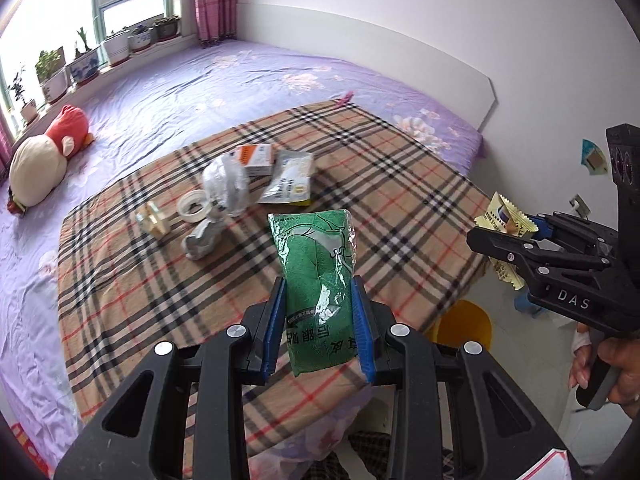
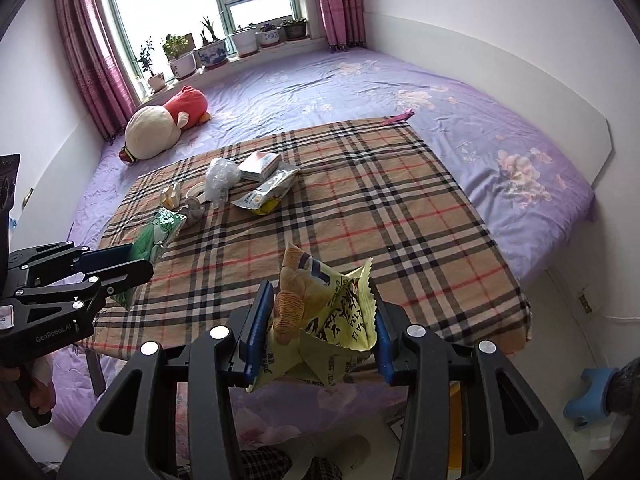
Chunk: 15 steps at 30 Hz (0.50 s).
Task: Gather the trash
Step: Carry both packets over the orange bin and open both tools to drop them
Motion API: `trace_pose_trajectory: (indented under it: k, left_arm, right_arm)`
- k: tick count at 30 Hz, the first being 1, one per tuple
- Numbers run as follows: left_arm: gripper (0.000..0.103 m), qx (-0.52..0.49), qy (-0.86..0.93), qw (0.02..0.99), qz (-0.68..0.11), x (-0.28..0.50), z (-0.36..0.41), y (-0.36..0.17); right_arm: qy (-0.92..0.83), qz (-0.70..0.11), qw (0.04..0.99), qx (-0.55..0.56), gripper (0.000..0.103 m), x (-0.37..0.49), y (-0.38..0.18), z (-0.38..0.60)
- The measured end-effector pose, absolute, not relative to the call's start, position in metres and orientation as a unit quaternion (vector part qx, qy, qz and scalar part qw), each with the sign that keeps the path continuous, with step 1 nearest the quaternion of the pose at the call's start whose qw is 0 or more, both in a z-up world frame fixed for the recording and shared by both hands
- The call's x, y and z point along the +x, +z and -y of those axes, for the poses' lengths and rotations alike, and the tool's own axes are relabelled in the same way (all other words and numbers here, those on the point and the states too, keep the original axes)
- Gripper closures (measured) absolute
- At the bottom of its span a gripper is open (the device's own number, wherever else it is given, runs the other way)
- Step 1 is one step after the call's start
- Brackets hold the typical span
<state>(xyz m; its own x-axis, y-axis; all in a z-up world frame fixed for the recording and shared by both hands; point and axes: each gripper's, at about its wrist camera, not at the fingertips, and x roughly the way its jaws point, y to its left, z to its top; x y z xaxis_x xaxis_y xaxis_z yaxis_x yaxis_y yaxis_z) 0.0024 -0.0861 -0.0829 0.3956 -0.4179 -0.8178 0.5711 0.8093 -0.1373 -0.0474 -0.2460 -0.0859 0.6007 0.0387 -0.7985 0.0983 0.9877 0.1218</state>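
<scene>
My left gripper (image 1: 320,316) is shut on a green plastic packet (image 1: 316,264), lifted above the near edge of the plaid blanket (image 1: 400,200). My right gripper (image 2: 320,332) is shut on a yellow snack wrapper (image 2: 320,312), also raised over the blanket's front edge. Each gripper shows in the other's view: the right gripper (image 1: 486,232) holds its wrapper (image 1: 498,216) at the right, the left gripper (image 2: 132,260) holds the green packet (image 2: 156,232) at the left. More trash lies mid-blanket: a crumpled clear bag (image 1: 226,184), a small box (image 1: 256,158), a silver pouch (image 1: 290,178), a tape roll (image 1: 194,206).
The blanket lies on a bed with a purple floral sheet (image 2: 360,84). A plush toy (image 2: 164,124) rests by the windowsill with potted plants (image 2: 212,48). On the floor at the bed's near corner are a yellow round object (image 1: 466,324) and a blue stool (image 2: 592,396).
</scene>
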Motion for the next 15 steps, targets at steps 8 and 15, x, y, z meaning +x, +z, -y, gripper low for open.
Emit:
trace_pose_trajectory:
  k: [8, 15]
  left_arm:
    - [0.071, 0.126, -0.375, 0.799, -0.453, -0.022, 0.158, -0.078]
    - [0.071, 0.179, -0.449, 0.757, -0.440, -0.052, 0.226, -0.077]
  right_arm:
    - [-0.076, -0.438, 0.888, 0.114, 0.057, -0.095, -0.084, 0.298]
    - [-0.129, -0.429, 0.882, 0.148, 0.057, -0.147, -0.090, 0.344]
